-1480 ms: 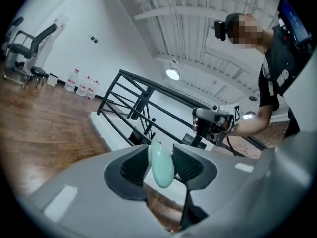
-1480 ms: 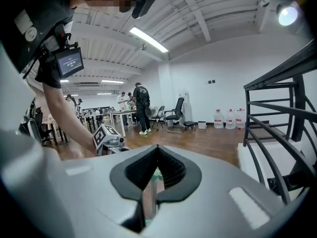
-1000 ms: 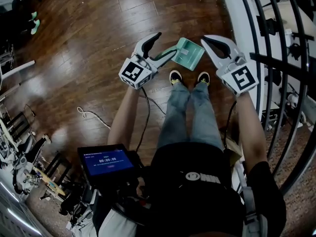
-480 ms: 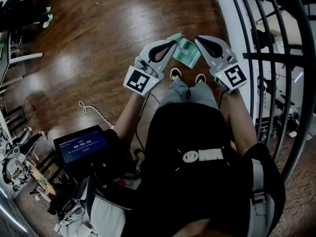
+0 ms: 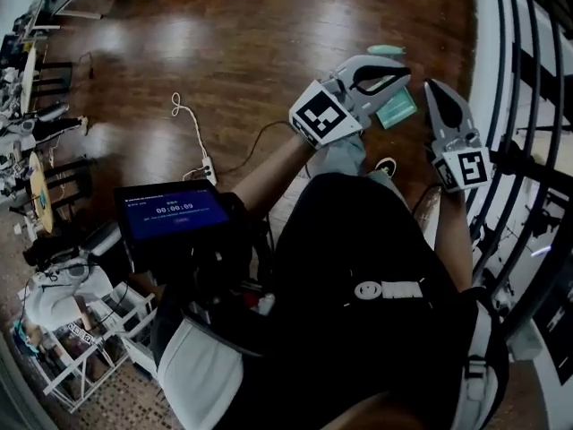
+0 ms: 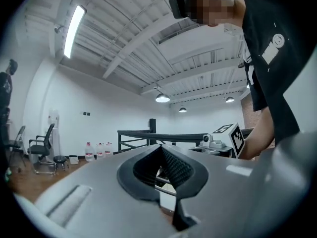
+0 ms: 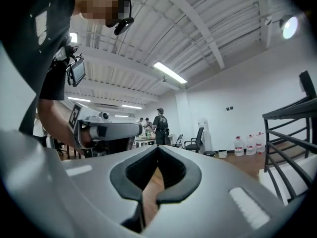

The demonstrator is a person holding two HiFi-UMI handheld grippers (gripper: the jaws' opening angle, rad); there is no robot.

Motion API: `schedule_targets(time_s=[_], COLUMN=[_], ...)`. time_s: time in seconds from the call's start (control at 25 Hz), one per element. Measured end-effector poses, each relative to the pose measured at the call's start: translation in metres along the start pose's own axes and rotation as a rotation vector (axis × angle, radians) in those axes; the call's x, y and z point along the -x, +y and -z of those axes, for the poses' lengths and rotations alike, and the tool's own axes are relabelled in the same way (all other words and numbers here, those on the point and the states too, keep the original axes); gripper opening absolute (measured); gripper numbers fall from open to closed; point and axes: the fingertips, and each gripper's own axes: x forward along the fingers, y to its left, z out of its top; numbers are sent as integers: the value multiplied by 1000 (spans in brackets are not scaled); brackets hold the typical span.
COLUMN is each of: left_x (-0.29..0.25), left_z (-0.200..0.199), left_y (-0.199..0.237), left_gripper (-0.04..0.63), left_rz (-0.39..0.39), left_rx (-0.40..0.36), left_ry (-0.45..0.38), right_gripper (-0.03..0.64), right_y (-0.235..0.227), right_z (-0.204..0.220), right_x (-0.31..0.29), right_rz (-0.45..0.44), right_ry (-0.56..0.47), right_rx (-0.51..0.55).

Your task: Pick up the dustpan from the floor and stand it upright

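Note:
The teal dustpan (image 5: 398,108) is on the wooden floor just ahead of the person's shoes; its handle end (image 5: 385,50) shows above my left gripper, which hides its middle. I cannot tell whether it lies flat or stands. My left gripper (image 5: 405,70) hangs over it, raised and pointing level, shut with nothing between its jaws (image 6: 161,147). My right gripper (image 5: 432,88) is held beside it to the right. It is also shut and holds nothing (image 7: 158,148). Each gripper sees the other's body at the side.
A black metal railing (image 5: 528,106) runs close along the right. A white cable (image 5: 192,124) and a power strip (image 5: 208,170) lie on the floor at left. Racks and clutter fill the far left. People (image 7: 159,123) stand far off.
The left jaws went from open beside the dustpan's handle to shut. Both grippers rose away from the floor, and the dustpan stayed down. The head view swung left.

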Motion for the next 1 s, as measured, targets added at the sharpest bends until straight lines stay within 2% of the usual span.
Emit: schedule_targets(time_s=[0.12,0.2,0.4,0.64,0.76,1.0], left_x=[12,21,40,46,40,36], left_z=[-8,-11,8,10,-2,-21], left_y=[2,0,-1,45,31,1], left_gripper=[17,17,17,17,17,18], left_rz=[-47,-67,-43,-48,-55,-46], left_rx=[2,22,32,55,36,16], left_ry=[-5,-9,-7,-26,-29,-44], right_gripper=[3,3,3,3,3,3], right_y=[3,7,26,21,19,33], right_z=[1,3,18,18,9,-9], right_x=[-4,-4,-16,-59,-43,-11], right_rz=[-11,-12,-20,5,24,-23], right_ry=[-36,-11,-15,21,34,5], right_rx=[-24,-20,-2,19,32,57])
